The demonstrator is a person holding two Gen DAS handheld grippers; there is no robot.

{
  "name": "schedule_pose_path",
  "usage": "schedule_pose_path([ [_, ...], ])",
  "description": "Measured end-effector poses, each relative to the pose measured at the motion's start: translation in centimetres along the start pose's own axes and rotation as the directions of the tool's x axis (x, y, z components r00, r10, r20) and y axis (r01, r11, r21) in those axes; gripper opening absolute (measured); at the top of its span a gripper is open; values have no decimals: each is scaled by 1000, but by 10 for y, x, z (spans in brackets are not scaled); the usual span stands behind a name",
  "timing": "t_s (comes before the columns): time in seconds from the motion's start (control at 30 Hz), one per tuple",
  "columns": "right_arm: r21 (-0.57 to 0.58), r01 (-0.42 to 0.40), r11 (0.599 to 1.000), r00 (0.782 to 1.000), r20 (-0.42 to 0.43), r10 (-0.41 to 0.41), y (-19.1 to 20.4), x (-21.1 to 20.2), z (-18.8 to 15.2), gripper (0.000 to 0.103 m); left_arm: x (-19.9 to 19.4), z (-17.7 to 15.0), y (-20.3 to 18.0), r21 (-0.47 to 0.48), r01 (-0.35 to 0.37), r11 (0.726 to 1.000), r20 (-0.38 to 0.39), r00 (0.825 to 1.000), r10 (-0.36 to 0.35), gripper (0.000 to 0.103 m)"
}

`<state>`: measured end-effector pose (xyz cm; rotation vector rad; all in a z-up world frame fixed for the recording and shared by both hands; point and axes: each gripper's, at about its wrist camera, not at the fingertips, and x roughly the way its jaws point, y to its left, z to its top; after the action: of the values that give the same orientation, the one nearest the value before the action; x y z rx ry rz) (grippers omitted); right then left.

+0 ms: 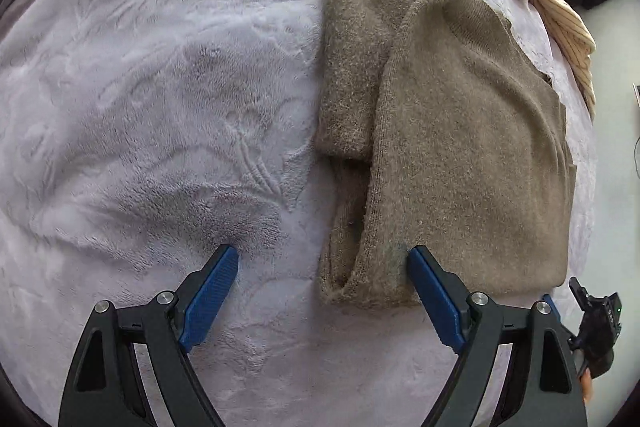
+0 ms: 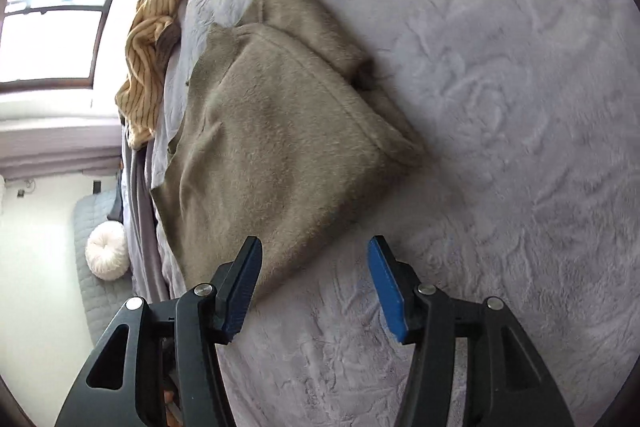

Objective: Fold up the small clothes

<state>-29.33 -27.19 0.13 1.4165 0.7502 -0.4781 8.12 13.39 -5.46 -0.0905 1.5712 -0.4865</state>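
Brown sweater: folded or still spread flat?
Partly folded. The sweater lies on the blanket with one side turned over the body, a sleeve doubled beneath; neither gripper holds it.

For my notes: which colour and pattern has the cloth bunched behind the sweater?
Yellow with thin dark stripes, best in the right wrist view.
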Motion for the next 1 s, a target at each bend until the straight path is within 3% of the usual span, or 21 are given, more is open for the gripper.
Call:
schedule_pose_path([
  [0.07, 56, -39, 998, 998, 55, 36, -7, -1, 7, 59, 2, -1, 1, -32, -12, 999, 0, 1000, 12, 48],
  [0.1, 75, -58, 995, 995, 80, 52, -10, 0, 12, 59, 3, -2, 2, -46, 14, 999, 1, 1000, -14, 37],
  [0.13, 90, -65, 994, 994, 97, 57, -11, 2, 16, 59, 3, -2, 2, -57, 65, 996, 6, 998, -65, 14],
  [0.17, 104, -73, 992, 993, 100, 62, -12, 6, 22, 58, 1, -2, -2, -48, 69, 996, 12, 998, -68, 13],
  [0.2, 107, -66, 992, 994, 92, 56, -12, 8, 25, 29, -2, -3, -7, -19, 46, 999, 23, 999, -45, 11],
  [0.23, 85, -25, 996, 997, 69, 19, -6, 10, 29, 8, -7, -5, -14, 21, 26, 999, 38, 999, -27, 11],
  [0.37, -167, 77, 983, 995, 74, -65, 41, -8, 27, 8, -23, -15, -29, 159, -34, 987, 93, 995, 19, 10],
  [0.47, -210, 159, 965, 987, 68, -148, 44, -6, 29, 8, -6, -19, -18, 145, -59, 988, 59, 997, 51, 9],
  [0.57, -210, 253, 944, 967, 32, -252, 17, 14, 32, 8, 2, -25, -4, 111, -33, 993, 51, 998, 27, 10],
  [0.67, -149, 228, 962, 973, 14, -228, -6, 13, 29, 9, -10, -30, -5, 144, -53, 988, 65, 997, 44, 10],
  [0.73, -111, 207, 972, 978, 11, -207, -9, 2, 26, 9, -26, -31, -9, 181, -109, 978, 97, 991, 92, 10],
  [0.8, -92, 202, 975, 979, 10, -202, -5, -11, 22, 10, -43, -28, -12, 213, -124, 969, 131, 987, 97, 10],
  [1.0, -246, 185, 951, 982, 68, -174, 49, -31, 9, 15, -66, 23, -50, 276, -104, 956, 228, 973, 40, 10],
])
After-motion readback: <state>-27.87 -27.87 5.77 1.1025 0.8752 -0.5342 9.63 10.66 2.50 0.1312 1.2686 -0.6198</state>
